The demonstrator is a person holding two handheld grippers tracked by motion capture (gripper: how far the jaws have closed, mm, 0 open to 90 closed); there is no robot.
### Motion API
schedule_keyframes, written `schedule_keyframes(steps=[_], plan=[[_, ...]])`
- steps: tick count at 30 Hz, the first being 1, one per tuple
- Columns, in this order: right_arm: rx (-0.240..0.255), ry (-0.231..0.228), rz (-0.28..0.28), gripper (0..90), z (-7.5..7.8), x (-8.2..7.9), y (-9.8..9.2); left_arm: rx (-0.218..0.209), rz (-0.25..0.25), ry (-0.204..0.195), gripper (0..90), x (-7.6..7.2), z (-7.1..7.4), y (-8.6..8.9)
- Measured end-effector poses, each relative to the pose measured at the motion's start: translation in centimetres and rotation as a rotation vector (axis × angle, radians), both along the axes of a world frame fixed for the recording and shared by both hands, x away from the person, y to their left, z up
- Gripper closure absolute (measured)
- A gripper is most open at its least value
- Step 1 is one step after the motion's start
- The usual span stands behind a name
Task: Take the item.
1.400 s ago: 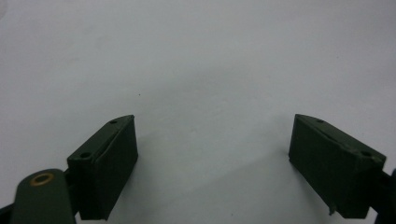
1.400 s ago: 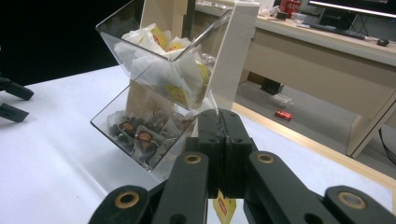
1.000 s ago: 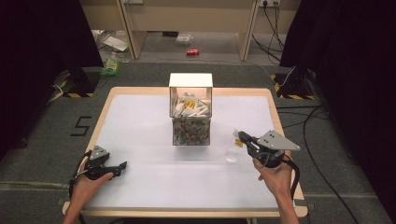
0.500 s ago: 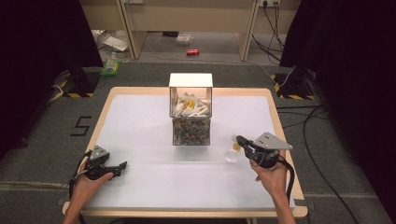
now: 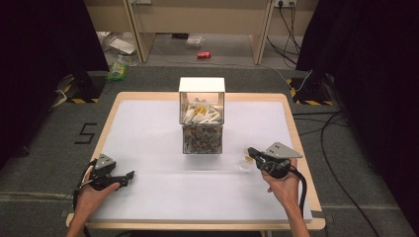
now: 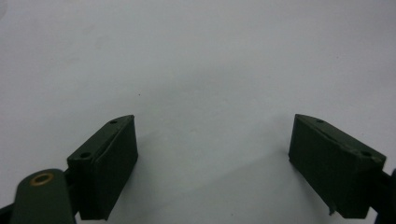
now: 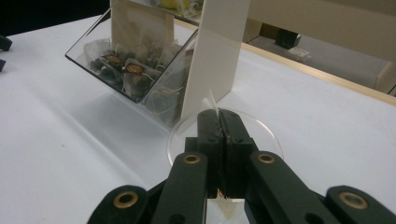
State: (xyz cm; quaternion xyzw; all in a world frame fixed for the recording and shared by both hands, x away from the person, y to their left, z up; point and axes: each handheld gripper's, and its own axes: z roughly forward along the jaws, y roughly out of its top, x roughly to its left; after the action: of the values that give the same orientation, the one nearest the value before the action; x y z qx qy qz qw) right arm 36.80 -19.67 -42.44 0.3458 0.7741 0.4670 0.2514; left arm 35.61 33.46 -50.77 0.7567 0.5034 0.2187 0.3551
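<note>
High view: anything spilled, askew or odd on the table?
Nothing spilled. The clear box stands upright mid-table, its tea bags inside. The right gripper pinches a tea bag over a clear round dish. The left gripper is open.

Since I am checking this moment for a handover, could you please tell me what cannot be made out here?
- Right gripper view: the right claw is shut on a tea bag; its arms hide most of it.
- High view: the clear dish and what the dispenser box holds are too small to read.
- Left gripper view: the left claw, open, faces bare table.
</note>
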Motion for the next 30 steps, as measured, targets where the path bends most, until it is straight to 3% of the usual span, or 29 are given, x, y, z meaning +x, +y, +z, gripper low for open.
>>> schedule_keyframes(steps=[12, 20, 24, 30], plan=[[-0.009, 0.021, 0.000, 88.0, -0.76, 0.29, 0.10, 0.000, 0.000, 0.000, 14.7, 0.00, 0.00, 0.00], [0.011, 0.023, -0.008, 81.8, -0.80, 0.44, -0.05, 0.000, 0.000, 0.000, 14.7, 0.00, 0.00, 0.00], [0.039, 0.027, -0.006, 65.1, -0.47, 0.49, -0.14, 0.000, 0.000, 0.000, 14.7, 0.00, 0.00, 0.00], [0.067, 0.004, -0.054, 43.3, 0.15, 0.45, -0.52, 0.001, -0.001, 0.000, 14.7, 0.00, 0.00, 0.01]])
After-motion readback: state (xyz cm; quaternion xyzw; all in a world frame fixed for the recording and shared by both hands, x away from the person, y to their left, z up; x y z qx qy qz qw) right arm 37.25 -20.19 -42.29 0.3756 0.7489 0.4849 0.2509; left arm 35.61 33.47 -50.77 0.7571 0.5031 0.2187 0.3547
